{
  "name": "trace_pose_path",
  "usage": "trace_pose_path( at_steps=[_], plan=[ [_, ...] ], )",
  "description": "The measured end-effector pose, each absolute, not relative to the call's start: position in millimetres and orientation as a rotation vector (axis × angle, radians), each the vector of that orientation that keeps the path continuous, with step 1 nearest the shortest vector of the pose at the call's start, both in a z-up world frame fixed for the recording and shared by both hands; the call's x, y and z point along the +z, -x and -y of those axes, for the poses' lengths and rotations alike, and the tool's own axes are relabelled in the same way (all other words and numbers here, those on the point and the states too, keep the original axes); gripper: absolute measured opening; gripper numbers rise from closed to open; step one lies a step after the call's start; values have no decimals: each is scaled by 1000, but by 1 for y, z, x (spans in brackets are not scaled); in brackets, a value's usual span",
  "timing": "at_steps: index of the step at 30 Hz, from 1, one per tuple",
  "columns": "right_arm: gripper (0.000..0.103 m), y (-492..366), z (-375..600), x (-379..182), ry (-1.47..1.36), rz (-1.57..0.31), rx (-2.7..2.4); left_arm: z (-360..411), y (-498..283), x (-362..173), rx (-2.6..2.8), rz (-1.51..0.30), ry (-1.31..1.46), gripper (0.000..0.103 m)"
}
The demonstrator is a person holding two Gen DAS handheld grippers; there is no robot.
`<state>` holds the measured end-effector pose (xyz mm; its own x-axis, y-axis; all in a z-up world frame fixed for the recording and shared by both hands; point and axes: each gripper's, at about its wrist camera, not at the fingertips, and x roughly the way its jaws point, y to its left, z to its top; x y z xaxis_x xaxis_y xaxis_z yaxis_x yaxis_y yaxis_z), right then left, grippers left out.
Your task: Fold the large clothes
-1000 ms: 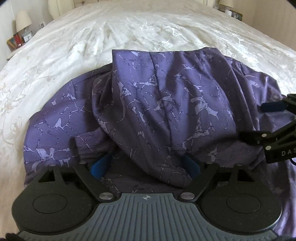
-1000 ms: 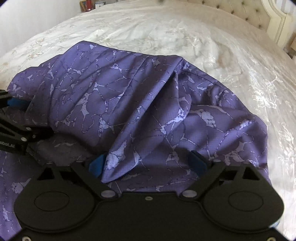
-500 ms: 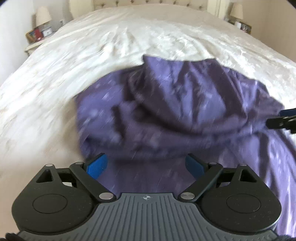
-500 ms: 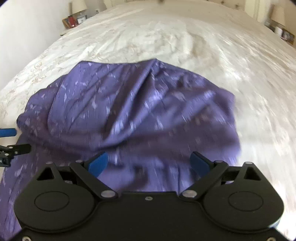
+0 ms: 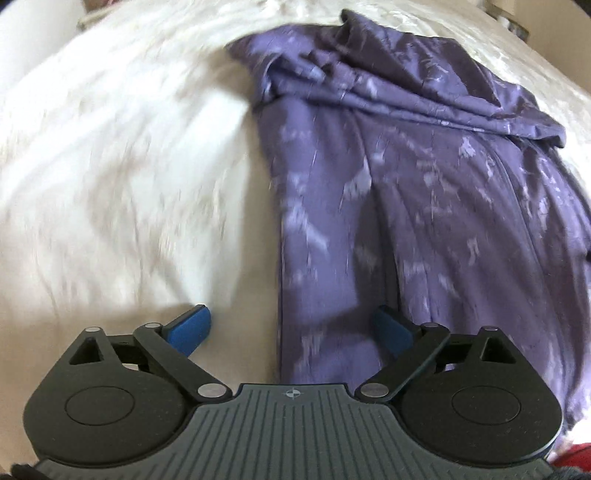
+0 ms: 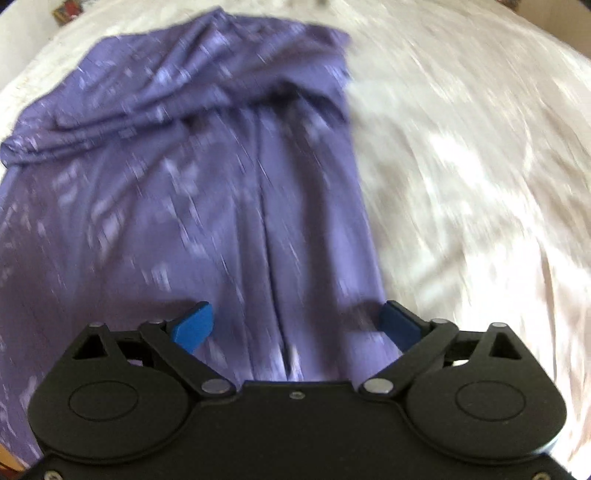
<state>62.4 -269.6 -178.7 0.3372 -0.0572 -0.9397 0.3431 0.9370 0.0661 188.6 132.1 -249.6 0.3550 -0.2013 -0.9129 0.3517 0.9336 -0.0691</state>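
Observation:
A large purple garment with a pale crackle print [image 5: 424,192] lies on the white bed, its far part folded back in a bunched band. My left gripper [image 5: 291,328] is open and empty, hovering over the garment's left edge, with one blue pad [image 5: 190,326] over the bedspread. The garment also shows in the right wrist view [image 6: 192,177]. My right gripper [image 6: 295,325] is open and empty above the garment's right edge, near a seam. Both views are motion-blurred.
The white patterned bedspread [image 5: 110,166] stretches left of the garment and also to its right in the right wrist view [image 6: 480,166]. A bedside shelf with small items [image 6: 64,11] sits at the far top left.
Both grippers have let go of the folded-over cloth and drawn back toward me. The folded part now lies far from them, and each gripper stands over a near side edge.

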Motion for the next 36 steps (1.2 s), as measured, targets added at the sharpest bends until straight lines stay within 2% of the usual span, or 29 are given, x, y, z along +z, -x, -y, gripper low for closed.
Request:
trace_pose_path(
  at_steps=[3,9,19,26,36],
  plan=[
    [102,-45,273,-185,-367,-1233,-312,-138,-181,-255,-373,-1178,-95,103],
    [102,-19,273,-195,-509,-1238,-338,-141,-182,-261,-389,-1170,-71,103],
    [103,-9,253,-197,-441,-1255,-266,-143,-174,-263,-388,-1130,-56,103],
    [103,-1,265,-207,-452,-1233,-194,-145,-174,-256,-342,-1190,-17,101],
    [103,42,271,-202,-407,-1199,-55,-155,-131,-243,-241,-1154,54,96]
  ],
)
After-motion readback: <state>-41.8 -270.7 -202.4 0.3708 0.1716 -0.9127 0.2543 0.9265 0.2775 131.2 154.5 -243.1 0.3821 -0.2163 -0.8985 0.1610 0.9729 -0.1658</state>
